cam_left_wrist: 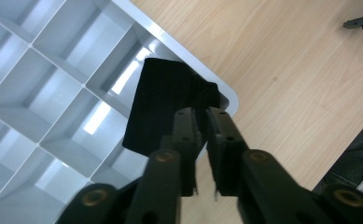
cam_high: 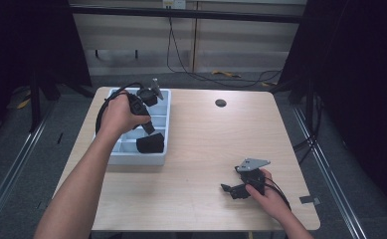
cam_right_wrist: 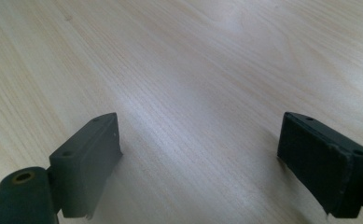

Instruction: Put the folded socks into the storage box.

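Observation:
A pale blue divided tray (cam_high: 137, 159) stands at the table's left side. A black folded item (cam_high: 150, 144) sits in its near right corner compartment, and in the left gripper view this black item (cam_left_wrist: 160, 100) sticks up past the tray's rim (cam_left_wrist: 170, 39). My left gripper (cam_high: 148, 129) hangs over that compartment pointing down. The left gripper (cam_left_wrist: 202, 113) has its jaws nearly together with only a thin slit between them and nothing in it. My right gripper (cam_high: 229, 180) rests low at the table's near right. The right gripper (cam_right_wrist: 200, 154) is wide open over bare wood.
The tray's other compartments (cam_left_wrist: 53, 88) look empty. A round dark grommet (cam_high: 220, 103) sits in the tabletop at the back. Bare wood (cam_high: 206, 144) lies between the tray and the right hand. Cables (cam_high: 181, 64) trail on the floor behind the table.

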### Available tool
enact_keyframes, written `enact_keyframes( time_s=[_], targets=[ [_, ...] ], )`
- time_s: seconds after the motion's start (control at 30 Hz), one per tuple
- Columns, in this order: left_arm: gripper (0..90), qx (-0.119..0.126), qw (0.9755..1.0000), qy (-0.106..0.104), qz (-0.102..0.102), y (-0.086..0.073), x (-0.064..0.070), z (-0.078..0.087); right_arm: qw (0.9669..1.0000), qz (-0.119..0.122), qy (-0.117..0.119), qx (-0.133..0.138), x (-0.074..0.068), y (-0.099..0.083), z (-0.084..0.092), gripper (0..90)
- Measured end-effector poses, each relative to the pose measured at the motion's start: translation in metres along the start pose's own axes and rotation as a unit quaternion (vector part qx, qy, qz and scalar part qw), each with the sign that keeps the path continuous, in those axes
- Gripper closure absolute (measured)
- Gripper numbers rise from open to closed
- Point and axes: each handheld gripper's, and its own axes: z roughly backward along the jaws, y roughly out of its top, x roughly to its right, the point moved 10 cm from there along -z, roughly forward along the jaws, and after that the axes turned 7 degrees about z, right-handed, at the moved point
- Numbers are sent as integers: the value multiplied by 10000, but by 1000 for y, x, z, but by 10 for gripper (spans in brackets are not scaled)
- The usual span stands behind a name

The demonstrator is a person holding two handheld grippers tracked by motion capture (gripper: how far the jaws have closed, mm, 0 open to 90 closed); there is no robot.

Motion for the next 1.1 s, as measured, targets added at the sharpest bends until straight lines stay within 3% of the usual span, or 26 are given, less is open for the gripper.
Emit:
enact_keyframes(
  time_s=[0.1, 0.5, 0.83, 1.1],
  targets=[
    [900, 5, 10000, 15, -19, 1, 0, 2, 10000, 3, -2, -1, 0, 0, 0, 125],
    [900, -8, 10000, 86, -24, 4, -1, -3, 10000, 0, -6, 7, 0, 0, 0, 125],
    [900, 29, 10000, 87, 10, 5, -8, -23, 10000, 2, -7, 9, 0, 0, 0, 125],
    [900, -77, 9999, 107, 15, 3, -13, -40, 10000, 2, -7, 10, 0, 0, 0, 125]
  ],
)
